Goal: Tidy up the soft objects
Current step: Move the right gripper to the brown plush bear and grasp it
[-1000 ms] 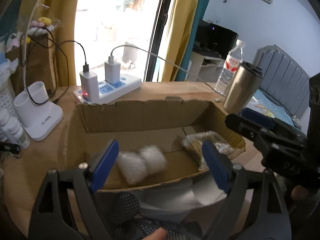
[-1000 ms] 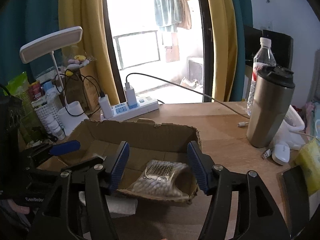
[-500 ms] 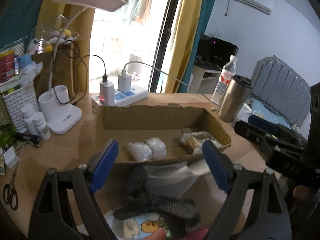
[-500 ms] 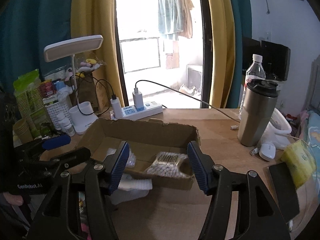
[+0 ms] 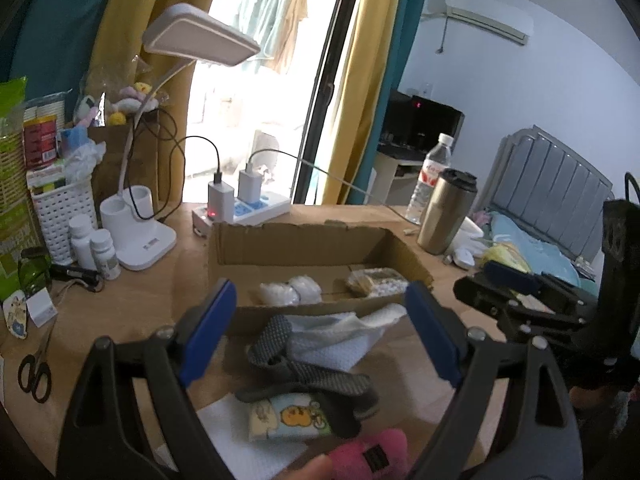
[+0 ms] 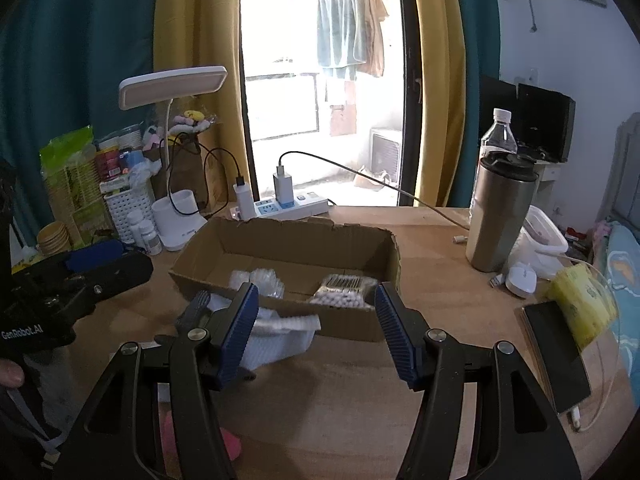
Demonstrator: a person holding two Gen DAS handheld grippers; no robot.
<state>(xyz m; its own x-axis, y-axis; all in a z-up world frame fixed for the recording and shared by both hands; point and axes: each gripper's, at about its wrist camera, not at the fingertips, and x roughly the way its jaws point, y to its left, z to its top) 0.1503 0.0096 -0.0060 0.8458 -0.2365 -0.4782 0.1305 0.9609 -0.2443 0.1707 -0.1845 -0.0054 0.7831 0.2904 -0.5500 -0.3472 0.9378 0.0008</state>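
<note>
I have both tools hovering over the table with nothing in either: my left hand-held gripper stands wide open and my right hand-held gripper is held about half open, both empty. The cardboard box already holds a pack of cotton balls and a bag of cotton swabs, so I judge I am between items. What is left lies just in front of the box: a white cloth leaning on its near wall, a grey mesh strap, a cartoon tissue pack and a pink plush. Next I would lower the left one over the strap and close low, since it lies partly across the tissue pack.
</note>
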